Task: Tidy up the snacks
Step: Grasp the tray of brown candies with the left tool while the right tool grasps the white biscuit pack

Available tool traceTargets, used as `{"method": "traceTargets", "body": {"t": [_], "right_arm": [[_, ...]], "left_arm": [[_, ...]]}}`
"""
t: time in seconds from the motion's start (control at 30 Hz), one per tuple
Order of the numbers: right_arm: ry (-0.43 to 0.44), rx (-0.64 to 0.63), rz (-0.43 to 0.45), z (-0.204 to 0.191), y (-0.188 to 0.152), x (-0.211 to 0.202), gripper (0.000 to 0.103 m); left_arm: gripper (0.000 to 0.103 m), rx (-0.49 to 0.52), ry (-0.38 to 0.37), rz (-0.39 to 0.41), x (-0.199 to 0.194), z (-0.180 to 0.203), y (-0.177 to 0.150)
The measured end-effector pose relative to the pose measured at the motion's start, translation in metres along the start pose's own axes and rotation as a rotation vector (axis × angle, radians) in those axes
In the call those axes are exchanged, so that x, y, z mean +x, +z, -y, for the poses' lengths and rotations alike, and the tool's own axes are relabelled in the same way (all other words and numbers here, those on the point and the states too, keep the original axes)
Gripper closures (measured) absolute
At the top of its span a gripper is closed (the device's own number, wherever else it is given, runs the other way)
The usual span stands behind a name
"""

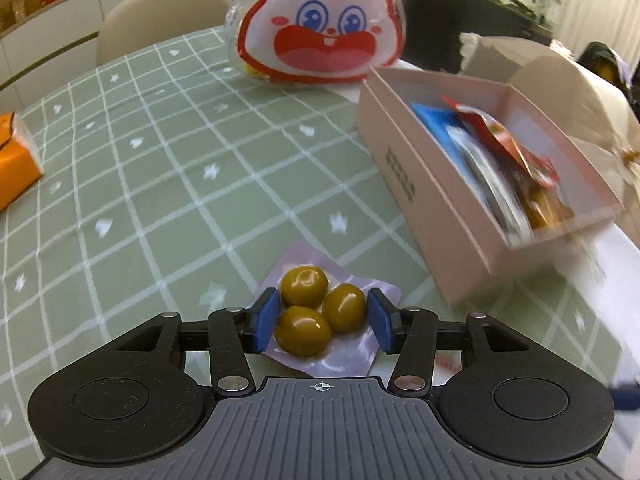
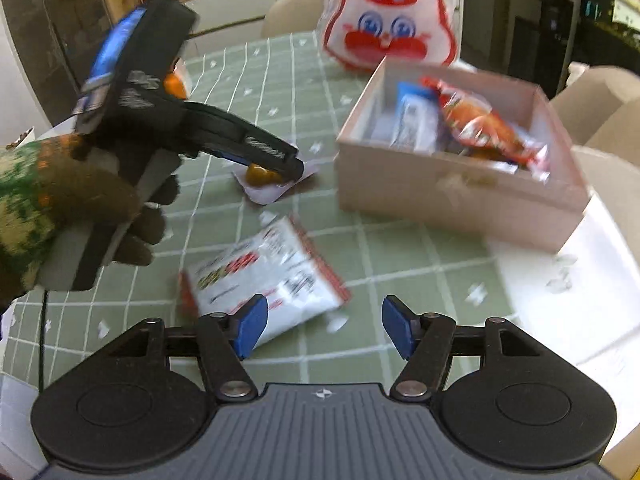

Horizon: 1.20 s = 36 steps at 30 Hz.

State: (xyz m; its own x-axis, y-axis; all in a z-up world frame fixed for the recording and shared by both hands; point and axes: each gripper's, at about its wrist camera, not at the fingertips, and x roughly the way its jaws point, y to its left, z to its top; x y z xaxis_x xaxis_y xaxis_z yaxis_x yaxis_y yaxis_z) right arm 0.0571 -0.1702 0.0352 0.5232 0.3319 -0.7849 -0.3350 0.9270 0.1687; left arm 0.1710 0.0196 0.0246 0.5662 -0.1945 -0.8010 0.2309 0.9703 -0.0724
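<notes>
Your left gripper [image 1: 323, 320] brackets the olive pouch [image 1: 316, 316]: blue pads beside it, pad contact uncertain, pouch on the checked tablecloth [image 1: 160, 184]. Your right gripper [image 2: 323, 326] hangs wide open and empty, a white snack packet [image 2: 264, 276] just ahead of its left pad. The pink box [image 2: 448, 188], ahead-right, holds blurred wrappers. The rabbit bag [image 2: 390, 20] stands beyond. An orange pack [image 1: 16, 160] is cut off far left.
</notes>
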Motion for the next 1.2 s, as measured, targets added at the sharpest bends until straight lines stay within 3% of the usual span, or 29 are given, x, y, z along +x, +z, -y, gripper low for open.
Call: {"method": "traceTargets", "body": {"t": [0.17,0.33,0.63,0.8,0.97,1.1,1.2], "right_arm": [[0.011,0.067,-0.075,-0.019,0.005,0.02,0.036],[0.036,0.105,-0.099,-0.046,0.018,0.037,0.025],[-0.102,0.142,-0.086,-0.07,0.042,0.065,0.016],[-0.109,0.102,-0.058,-0.066,0.034,0.049,0.026],[-0.248,0.014,0.054,-0.057,0.014,0.022,0.026],[-0.209,0.069,0.018,-0.037,-0.002,0.019,0.026],[-0.185,0.153,0.022,-0.026,-0.013,0.02,0.023]], "left_arm": [[0.047,-0.049,0.016,-0.006,-0.03,-0.024,-0.033],[0.049,-0.172,0.031,-0.003,-0.057,-0.056,-0.059],[0.051,-0.226,0.03,0.012,-0.083,-0.079,-0.079],[0.051,-0.198,-0.001,0.019,-0.085,-0.077,-0.08],[0.051,-0.112,-0.028,0.033,-0.081,-0.067,-0.081],[0.05,-0.012,-0.063,0.033,-0.078,-0.056,-0.081],[0.05,0.002,-0.075,0.04,-0.078,-0.05,-0.078]]}}
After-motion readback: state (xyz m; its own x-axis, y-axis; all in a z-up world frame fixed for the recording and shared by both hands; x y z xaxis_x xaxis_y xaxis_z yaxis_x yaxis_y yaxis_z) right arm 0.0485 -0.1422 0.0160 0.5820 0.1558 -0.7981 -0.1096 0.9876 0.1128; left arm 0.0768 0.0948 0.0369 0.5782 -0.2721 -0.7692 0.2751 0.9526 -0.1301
